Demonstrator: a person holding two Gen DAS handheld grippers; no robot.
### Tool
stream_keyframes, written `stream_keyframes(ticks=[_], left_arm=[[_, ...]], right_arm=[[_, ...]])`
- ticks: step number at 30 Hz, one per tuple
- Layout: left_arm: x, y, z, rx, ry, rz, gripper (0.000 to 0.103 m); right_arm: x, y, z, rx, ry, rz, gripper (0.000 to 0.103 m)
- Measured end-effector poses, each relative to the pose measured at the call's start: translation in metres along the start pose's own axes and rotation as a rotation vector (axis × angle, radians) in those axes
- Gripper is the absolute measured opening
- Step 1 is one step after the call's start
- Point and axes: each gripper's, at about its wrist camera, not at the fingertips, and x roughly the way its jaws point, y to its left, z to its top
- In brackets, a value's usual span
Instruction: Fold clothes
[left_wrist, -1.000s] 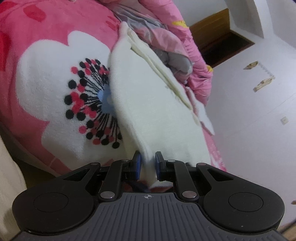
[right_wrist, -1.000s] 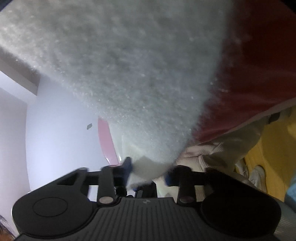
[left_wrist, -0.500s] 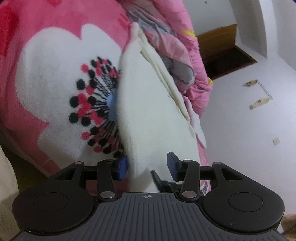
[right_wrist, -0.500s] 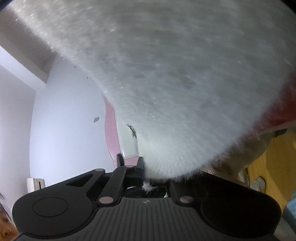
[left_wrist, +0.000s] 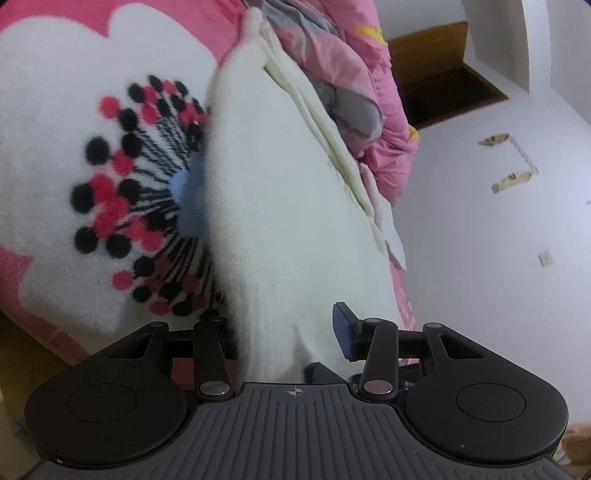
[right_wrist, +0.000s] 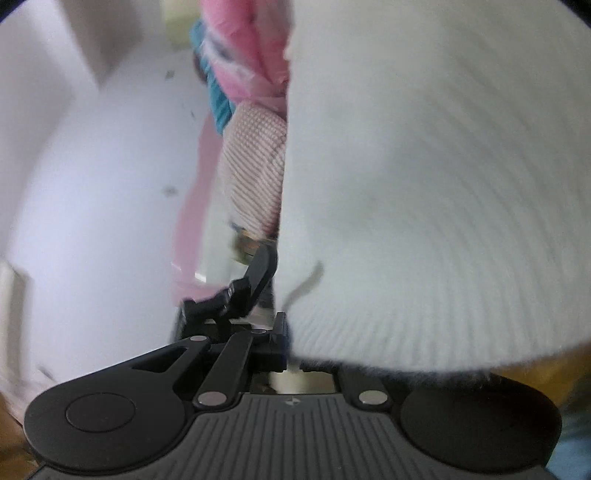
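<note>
A white fleece garment (left_wrist: 280, 206) lies on a pink blanket with a big flower print (left_wrist: 74, 92). Its near edge runs between the fingers of my left gripper (left_wrist: 288, 332), which is open. The blue right pad (left_wrist: 341, 330) stands clear beside the cloth, and the left pad is hidden behind it. In the right wrist view the same white garment (right_wrist: 443, 184) fills the right side and hangs over one finger. My right gripper (right_wrist: 291, 354) is shut on its edge.
Cream folded layers (left_wrist: 332, 147) and a pink and grey quilt (left_wrist: 354, 74) lie beyond the garment. A white wall (left_wrist: 498, 258) and a dark wooden recess (left_wrist: 443, 74) are on the right. The right wrist view shows pink knit cloth (right_wrist: 255, 170), teal cloth (right_wrist: 218, 99) and a black lever-shaped part (right_wrist: 258, 280).
My left gripper opened and let go of the garment's edge, then moved closer over it. My right gripper shut on the garment, rose and rolled, so the cloth now hangs at the right of its view.
</note>
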Motion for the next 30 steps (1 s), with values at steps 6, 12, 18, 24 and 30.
stream_keyframes(ticks=[6,12,18,24,30], left_arm=[[0.0,-0.002,0.005,0.031,0.041,0.007,0.042],[0.002,-0.005,0.006,0.051,0.07,0.028,0.042],[0.007,-0.009,0.007,0.059,0.072,0.054,0.042],[0.009,-0.014,0.008,0.088,0.084,0.087,0.042],[0.009,-0.015,0.007,0.102,0.086,0.105,0.042]], right_arm=[[-0.043,0.048,-0.01,-0.229,0.012,-0.231,0.036],[-0.144,0.072,-0.03,-0.383,-0.123,-0.516,0.046],[-0.194,0.052,-0.029,-0.367,-0.291,-0.767,0.055],[-0.192,0.038,-0.024,-0.387,-0.315,-0.841,0.055],[-0.204,0.035,-0.022,-0.434,-0.277,-0.826,0.054]])
